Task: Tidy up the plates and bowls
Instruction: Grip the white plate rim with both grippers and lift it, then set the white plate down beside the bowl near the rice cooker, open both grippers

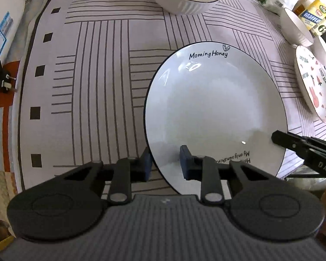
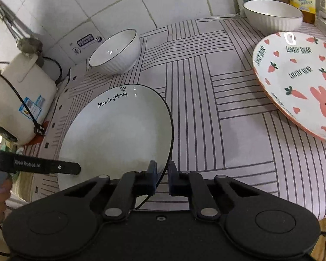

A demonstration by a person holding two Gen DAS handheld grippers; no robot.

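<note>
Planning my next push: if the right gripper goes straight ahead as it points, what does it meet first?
The right gripper already straddles the Morning Honey plate rim; pushing on drives it deeper onto the plate, though depth is unclear.

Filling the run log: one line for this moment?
left tongs: open, straddling white plate rim | right tongs: straddling same rim, narrow gap | bowls untouched

White plate (image 1: 215,108) glossy glazed ceramic, black rim. Far bowl (image 2: 116,52) same glaze, ribbed outside. Tablecloth (image 2: 206,108) matt, smooth. Gripper bodies matt black plastic.
</note>
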